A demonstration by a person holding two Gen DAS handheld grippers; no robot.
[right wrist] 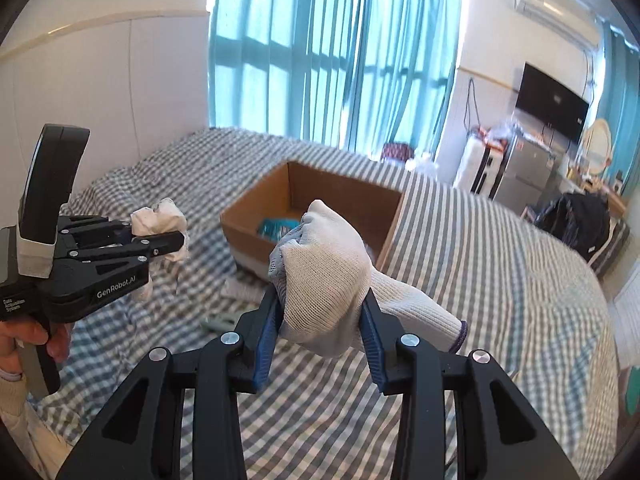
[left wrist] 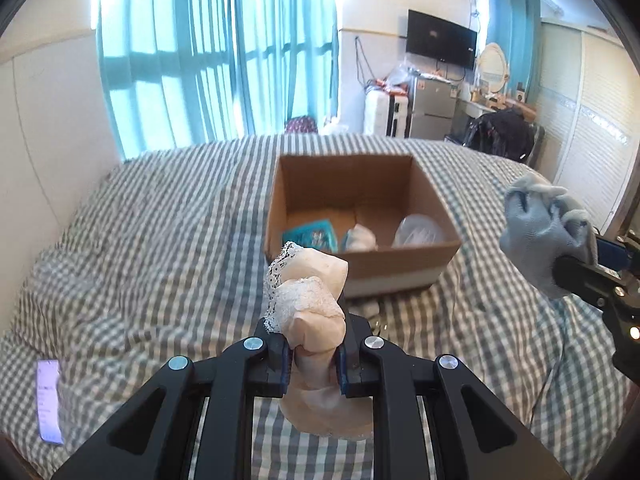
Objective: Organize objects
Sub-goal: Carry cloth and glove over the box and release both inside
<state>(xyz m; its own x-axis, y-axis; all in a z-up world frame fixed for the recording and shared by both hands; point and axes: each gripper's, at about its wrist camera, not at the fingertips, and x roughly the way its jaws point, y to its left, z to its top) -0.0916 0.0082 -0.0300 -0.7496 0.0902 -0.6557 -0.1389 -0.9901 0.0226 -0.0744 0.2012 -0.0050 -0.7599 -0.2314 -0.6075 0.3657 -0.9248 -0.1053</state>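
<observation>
My left gripper point(left wrist: 312, 360) is shut on a peach-coloured garment with white lace trim point(left wrist: 310, 288), held up above the bed. In the right wrist view the same left gripper point(right wrist: 176, 240) appears at the left with that garment point(right wrist: 160, 216) bunched in its fingers. My right gripper point(right wrist: 320, 316) is shut on a white knitted work glove point(right wrist: 328, 272); the glove point(left wrist: 540, 220) also shows at the right of the left wrist view. An open cardboard box point(left wrist: 360, 272) stands ahead on the bed, holding a teal packet point(left wrist: 310, 236), a white bundle and a clear plastic item.
The bed is covered by a grey-and-white checked sheet point(left wrist: 140, 240). A small purple label point(left wrist: 48, 400) lies at its near left. Teal curtains point(left wrist: 216, 48), a wall television, a fridge and a suitcase stand beyond the bed. A person's hand point(right wrist: 36, 340) holds the left gripper's handle.
</observation>
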